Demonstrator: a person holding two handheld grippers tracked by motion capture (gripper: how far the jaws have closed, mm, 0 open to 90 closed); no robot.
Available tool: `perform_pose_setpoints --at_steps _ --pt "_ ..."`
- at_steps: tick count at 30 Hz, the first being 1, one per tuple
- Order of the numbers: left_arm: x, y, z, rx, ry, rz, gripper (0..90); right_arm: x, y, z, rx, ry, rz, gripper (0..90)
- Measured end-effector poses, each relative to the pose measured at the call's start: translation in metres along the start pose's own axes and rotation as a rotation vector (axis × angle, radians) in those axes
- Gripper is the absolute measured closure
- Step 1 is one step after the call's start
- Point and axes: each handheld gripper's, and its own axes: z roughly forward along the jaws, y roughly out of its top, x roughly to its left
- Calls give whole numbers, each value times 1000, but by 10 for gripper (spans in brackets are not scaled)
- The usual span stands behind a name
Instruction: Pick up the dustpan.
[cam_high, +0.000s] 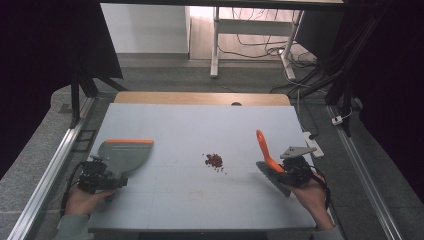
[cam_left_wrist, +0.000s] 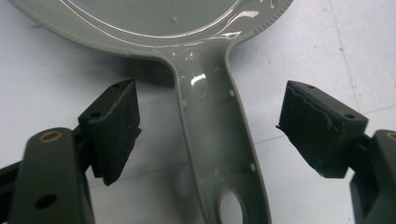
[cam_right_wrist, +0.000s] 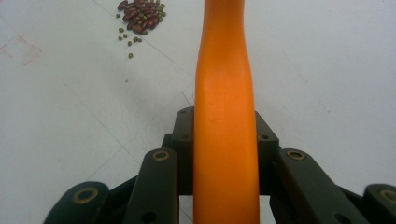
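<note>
The dustpan (cam_high: 126, 154) lies flat on the pale table (cam_high: 200, 125), at its left side. It is grey plastic with an orange strip along its far lip. Its pan is broad and shallow, glossy in the left gripper view (cam_left_wrist: 154, 18), and narrows into a slim grey handle (cam_left_wrist: 219, 140) with an oval hanging hole near the end. Its long axis runs from the near left edge of the table toward the far middle: the handle points back at the person's left hand (cam_high: 82, 200), the orange lip away from it.

The left gripper (cam_high: 100, 175) sits over the handle with its jaws wide apart, one pad (cam_left_wrist: 114, 126) on each side of the handle and clear of it; table shows in both gaps.

The brush (cam_high: 267, 157) is at the right side of the table, held up off it. Its handle is smooth, bright orange, narrow at the waist and wider toward the grip; a grey head shows below it in the high view. The handle rises slantwise, its free end pointing up and away toward the far left, roughly at the beans. The right gripper (cam_right_wrist: 224, 135) is clamped tight on the orange handle (cam_right_wrist: 224, 93).

A small heap of dark red beans (cam_high: 214, 160) with some tiny green ones (cam_right_wrist: 128, 39) lies on the table between dustpan and brush, nearer the brush.
</note>
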Motion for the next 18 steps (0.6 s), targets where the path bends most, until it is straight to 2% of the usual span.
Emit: perform_pose_setpoints --at_steps 2,4,9,10,12,13,14,18 --pt "1 2 7 -2 -9 -26 212 0 0 1 1 -1 -7 709" --pt "1 3 9 -5 -11 -29 216 0 1 1 1 -1 -9 709" --pt "0 5 15 -20 -6 -50 345 1 1 0 1 -6 -1 709" --pt "0 5 15 -24 -10 -53 345 1 1 0 1 -6 -1 709" --pt "1 5 16 -26 -15 -58 424 0 1 0 0 -7 -2 709" --pt "1 5 16 -28 -15 -58 424 0 1 0 0 -7 -2 709" --pt "2 5 16 -32 -18 -58 495 0 1 0 3 -6 4 709" --pt "3 4 17 -36 -21 -59 550 -1 1 1 4 -10 6 709"
